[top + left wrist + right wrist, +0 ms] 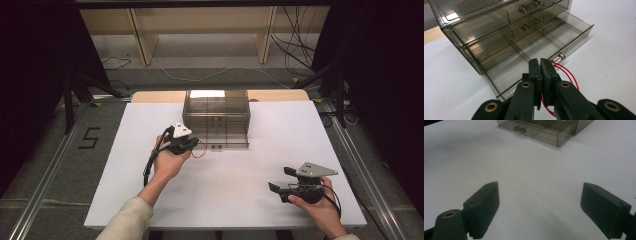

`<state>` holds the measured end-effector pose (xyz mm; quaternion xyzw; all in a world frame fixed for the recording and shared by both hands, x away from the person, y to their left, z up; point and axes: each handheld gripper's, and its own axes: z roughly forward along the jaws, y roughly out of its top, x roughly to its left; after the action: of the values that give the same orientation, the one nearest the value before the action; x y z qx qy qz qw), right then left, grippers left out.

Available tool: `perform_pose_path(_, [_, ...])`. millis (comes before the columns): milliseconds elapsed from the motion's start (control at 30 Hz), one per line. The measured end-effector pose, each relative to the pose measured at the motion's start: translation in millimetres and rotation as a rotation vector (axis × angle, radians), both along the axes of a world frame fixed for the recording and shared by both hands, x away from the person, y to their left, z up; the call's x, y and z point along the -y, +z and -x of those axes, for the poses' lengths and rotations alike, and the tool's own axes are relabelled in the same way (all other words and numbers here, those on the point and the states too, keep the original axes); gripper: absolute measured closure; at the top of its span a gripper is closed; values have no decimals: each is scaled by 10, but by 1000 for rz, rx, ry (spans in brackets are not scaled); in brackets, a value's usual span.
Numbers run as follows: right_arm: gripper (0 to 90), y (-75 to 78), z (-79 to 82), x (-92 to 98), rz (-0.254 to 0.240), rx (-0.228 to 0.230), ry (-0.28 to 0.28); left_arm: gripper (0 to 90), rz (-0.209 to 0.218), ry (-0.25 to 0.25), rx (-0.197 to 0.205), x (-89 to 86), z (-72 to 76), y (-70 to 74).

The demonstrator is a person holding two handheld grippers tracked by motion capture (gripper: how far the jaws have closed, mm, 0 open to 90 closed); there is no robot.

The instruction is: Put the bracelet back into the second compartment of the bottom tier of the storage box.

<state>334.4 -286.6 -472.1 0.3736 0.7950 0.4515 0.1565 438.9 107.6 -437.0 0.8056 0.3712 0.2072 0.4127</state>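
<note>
left gripper [540, 65] jaws clamped on red wire loop [567, 72] above open bottom drawer [574, 37] of smoked acrylic drawer box [216, 116], right gripper [540, 207] jaws wide over white counter [235, 185]

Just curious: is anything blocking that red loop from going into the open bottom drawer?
Nothing visible. The left hand-held gripper pinches the red loop right at the open bottom drawer front; its compartments look empty.

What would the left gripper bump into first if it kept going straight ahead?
Probably the open bottom drawer of the clear drawer box. The left gripper, shut on a red loop, points at the drawer's front wall just ahead.
</note>
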Motion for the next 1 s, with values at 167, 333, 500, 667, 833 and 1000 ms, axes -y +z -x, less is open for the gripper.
perform_pose_path(167, [167, -1, -2, -3, -1, 1, 1, 877, -1, -6, 1, 36, -15, 4])
perform_pose_path(333, [166, -1, -4, -3, 0, 1, 1, 877, -1, -13, -4, 88, -39, -6])
perform_pose_path(500, [167, -2, -3, 1, -1, 1, 0, 877, -2, -19, -8, 134, -62, -10])
perform_pose_path(667, [167, -4, -5, -3, -5, 2, 3, 877, 5, -22, -6, 189, -85, -10])
perform_pose_path(833, [167, -5, -6, -4, -4, 1, 3, 877, 7, -26, -7, 235, -103, -4])
perform_pose_path(1000, [167, -6, -8, -2, -4, 2, 3, 877, 8, -27, -5, 269, -124, 2])
